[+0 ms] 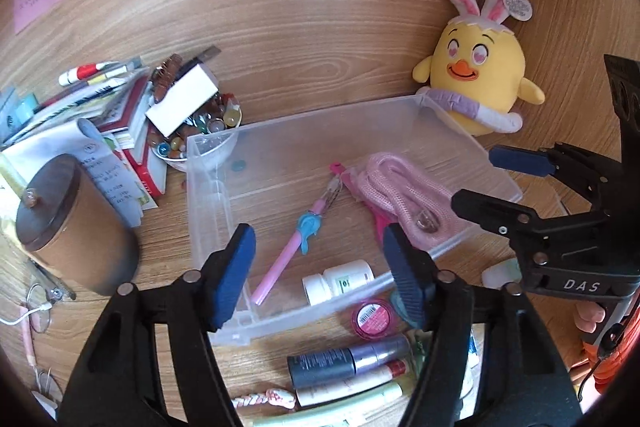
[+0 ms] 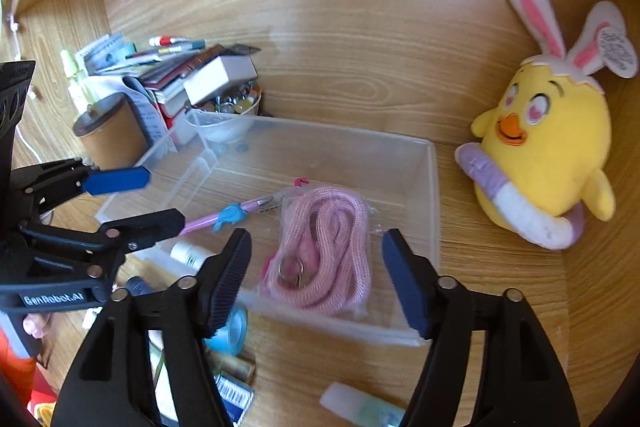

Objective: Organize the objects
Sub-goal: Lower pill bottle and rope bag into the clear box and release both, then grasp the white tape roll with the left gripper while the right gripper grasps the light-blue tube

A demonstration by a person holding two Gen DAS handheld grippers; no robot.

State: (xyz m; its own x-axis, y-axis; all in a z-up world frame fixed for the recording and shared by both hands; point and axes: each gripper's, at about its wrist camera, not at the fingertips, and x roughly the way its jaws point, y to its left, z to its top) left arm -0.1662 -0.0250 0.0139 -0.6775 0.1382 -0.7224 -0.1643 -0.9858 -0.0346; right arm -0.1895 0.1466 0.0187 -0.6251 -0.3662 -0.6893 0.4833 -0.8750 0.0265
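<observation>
A clear plastic bin (image 1: 400,107) (image 2: 434,187) lies on the wooden desk. Inside it are a bagged pink rope (image 1: 400,187) (image 2: 324,247), a pink pen with a blue dolphin (image 1: 296,243) (image 2: 228,215) and a small white bottle (image 1: 340,281) (image 2: 188,253). My left gripper (image 1: 320,271) (image 2: 158,199) is open and empty above the bin's near left part. My right gripper (image 2: 316,279) (image 1: 472,179) is open and empty above the rope.
A yellow chick plush (image 1: 480,83) (image 2: 548,147) sits right of the bin. A cardboard canister (image 1: 72,227), stacked books (image 1: 120,115) and a bead bowl (image 1: 192,135) stand to the left. Cosmetic tubes (image 1: 348,359), a pink round tin (image 1: 374,319) and tape (image 2: 236,331) lie at the front.
</observation>
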